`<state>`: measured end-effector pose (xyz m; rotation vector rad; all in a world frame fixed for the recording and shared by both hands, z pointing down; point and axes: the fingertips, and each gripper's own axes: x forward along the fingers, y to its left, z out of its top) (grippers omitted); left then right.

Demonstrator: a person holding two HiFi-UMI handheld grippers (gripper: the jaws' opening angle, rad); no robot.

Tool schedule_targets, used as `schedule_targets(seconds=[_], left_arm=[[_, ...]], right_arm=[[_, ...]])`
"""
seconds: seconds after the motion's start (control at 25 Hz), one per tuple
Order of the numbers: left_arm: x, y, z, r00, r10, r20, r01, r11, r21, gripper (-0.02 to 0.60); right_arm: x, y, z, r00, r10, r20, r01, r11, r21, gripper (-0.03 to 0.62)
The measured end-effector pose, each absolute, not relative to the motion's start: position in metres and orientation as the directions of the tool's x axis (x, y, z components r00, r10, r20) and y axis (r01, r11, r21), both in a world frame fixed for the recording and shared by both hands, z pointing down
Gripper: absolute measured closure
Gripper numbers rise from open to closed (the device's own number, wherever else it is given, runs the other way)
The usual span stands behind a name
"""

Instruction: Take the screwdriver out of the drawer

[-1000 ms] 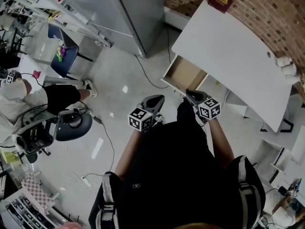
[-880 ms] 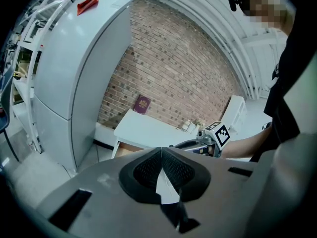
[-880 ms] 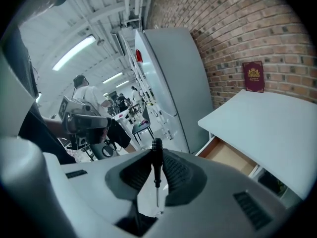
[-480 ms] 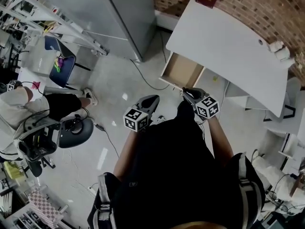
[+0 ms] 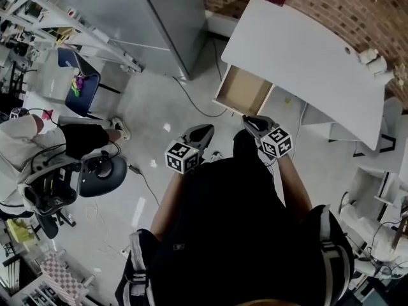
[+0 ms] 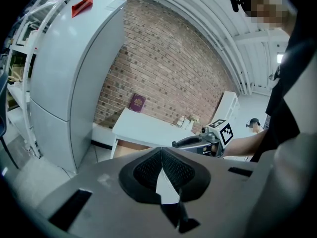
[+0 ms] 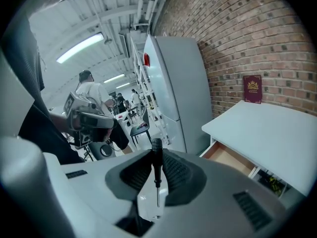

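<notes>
The right gripper (image 7: 157,155) is clamped on the screwdriver (image 7: 157,178), which stands upright between its pads. The black handle pokes above the tips and the thin shaft runs back toward the gripper's body. The drawer (image 7: 231,158) hangs open ahead of this gripper and off to its right, under the white surface (image 7: 277,128). From the head view its inside looks bare, so the tool seems to be out of it already. The left gripper (image 6: 161,155) is closed with nothing between its jaws, level with the right one and well short of the drawer. What remains is a clean carry. The pads pinch only a slim part of the tool, so it could pivot or slip, and a firm squeeze with no swinging matters. If it goes onto the surface, the jaws should ease apart only once it rests there.
</notes>
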<state>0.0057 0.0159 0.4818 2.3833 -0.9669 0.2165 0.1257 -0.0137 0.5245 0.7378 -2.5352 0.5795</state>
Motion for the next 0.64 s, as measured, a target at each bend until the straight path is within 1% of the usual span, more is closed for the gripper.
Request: schedule_targets(seconds=[0.44, 0.64], left_arm=[[0.024, 0.003, 0.484, 0.763, -0.556, 0.330, -0.644, -0.610, 0.462, 0.565], [0.023, -0.005, 0.483, 0.755, -0.566, 0.332, -0.654, -0.613, 0.443, 0.565]], right_arm=[[0.144, -0.019, 0.528, -0.735, -0.419, 0.534, -0.608, 0.755, -0.244, 0.471], [0.149, -0.023, 0.528, -0.726, -0.426, 0.541, -0.619, 0.747, -0.242, 0.471]])
